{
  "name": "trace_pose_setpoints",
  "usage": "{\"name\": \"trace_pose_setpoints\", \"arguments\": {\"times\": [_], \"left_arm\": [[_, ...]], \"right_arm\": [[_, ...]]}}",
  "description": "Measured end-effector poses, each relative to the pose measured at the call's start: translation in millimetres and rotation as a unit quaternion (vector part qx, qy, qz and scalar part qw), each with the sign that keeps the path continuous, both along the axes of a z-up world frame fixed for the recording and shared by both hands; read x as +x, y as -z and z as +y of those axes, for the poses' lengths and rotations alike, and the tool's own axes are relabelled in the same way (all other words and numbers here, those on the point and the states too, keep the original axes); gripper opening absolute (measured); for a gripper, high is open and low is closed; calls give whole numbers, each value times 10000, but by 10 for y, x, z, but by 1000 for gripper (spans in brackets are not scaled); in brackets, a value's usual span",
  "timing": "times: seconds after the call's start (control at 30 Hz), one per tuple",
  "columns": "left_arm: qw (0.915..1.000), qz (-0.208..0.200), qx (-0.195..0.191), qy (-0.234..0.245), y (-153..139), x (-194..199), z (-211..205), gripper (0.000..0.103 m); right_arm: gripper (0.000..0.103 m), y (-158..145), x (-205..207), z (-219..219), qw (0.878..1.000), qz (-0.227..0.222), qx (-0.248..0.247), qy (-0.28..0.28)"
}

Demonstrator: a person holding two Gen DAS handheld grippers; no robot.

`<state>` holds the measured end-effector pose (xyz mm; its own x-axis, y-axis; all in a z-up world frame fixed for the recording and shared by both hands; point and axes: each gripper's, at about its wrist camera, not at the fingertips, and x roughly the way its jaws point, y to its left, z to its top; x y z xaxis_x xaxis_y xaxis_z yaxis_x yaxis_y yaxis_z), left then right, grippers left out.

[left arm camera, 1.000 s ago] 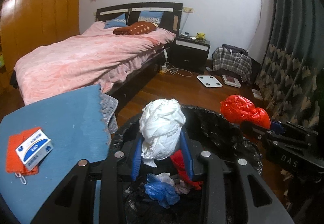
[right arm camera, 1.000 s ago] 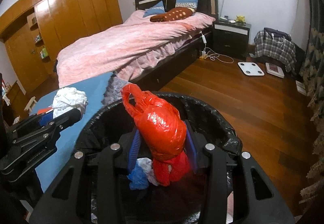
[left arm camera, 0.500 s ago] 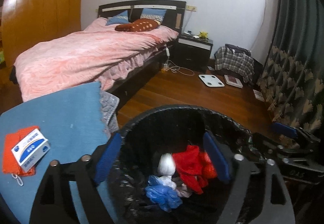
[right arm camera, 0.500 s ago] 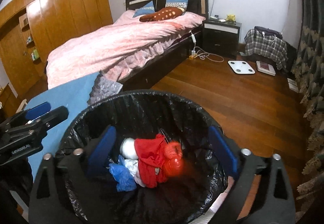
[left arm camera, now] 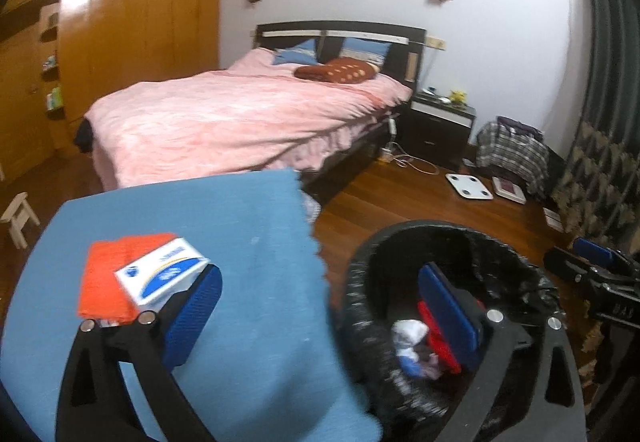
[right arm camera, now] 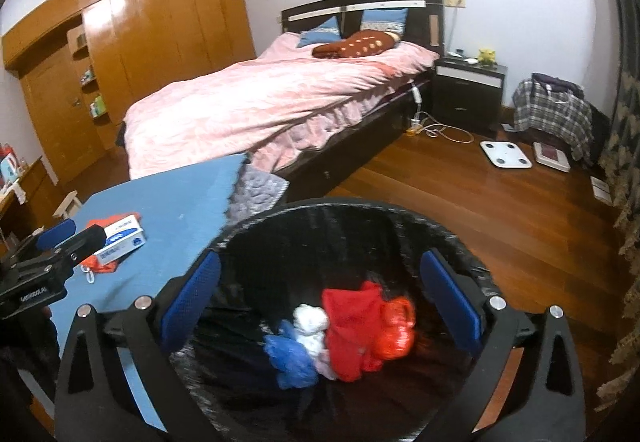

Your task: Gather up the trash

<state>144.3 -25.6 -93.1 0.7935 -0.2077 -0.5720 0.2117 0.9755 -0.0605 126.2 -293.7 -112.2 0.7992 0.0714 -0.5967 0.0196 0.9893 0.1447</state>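
Note:
A black-lined trash bin (right arm camera: 304, 214) stands on the wood floor beside a blue-covered table (left arm camera: 248, 242). Inside lie a white wad (right arm camera: 310, 322), a red bag (right arm camera: 396, 330), red plastic (right arm camera: 348, 326) and blue plastic (right arm camera: 290, 360). My right gripper (right arm camera: 320, 306) is open and empty above the bin. My left gripper (left arm camera: 320, 314) is open and empty, straddling the table edge and the bin rim (left arm camera: 360, 270). Its left finger is beside a white-and-blue box (left arm camera: 162, 278) on an orange cloth (left arm camera: 104, 282).
A bed with a pink cover (right arm camera: 280, 94) fills the middle. A dark nightstand (right arm camera: 468, 94), a plaid bag (right arm camera: 552, 110), a white scale (right arm camera: 506, 154) and a cable lie beyond. A patterned curtain (left arm camera: 600, 178) hangs at right. Wooden wardrobes (right arm camera: 160, 26) line the left.
Both grippers opened and dropped the white wad and the red bag into the bin. The left gripper then swung left over the table toward the box.

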Motion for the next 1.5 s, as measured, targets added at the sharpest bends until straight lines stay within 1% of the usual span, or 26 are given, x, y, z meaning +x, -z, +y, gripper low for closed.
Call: {"name": "trace_pose_setpoints", "arguments": {"times": [0.23,0.43,0.67,0.87,1.1,1.27,1.5], "left_arm": [[9987,-108,85,-495,-14,-68,514,97],[9952,-130,131,-959,33,-87,1015,97],[9896,-68,228,-1421,177,-70,1576,97],[9857,23,305,-1660,348,1,1991,97],[9802,203,284,-1949,562,92,2355,97],[9775,309,276,-2070,701,169,2545,97],[9752,371,187,-2175,791,238,2682,97]], "right_arm": [[98,7,177,510,9992,39,8,-393],[98,22,363,941,9974,93,12,-710],[98,67,605,1541,9941,121,38,-1080],[97,230,811,2089,9903,258,114,-1364],[97,489,983,2673,9839,519,-26,-1712],[97,652,1070,2950,9802,663,-61,-1867],[97,788,1170,3235,9762,785,-161,-2016]]}}
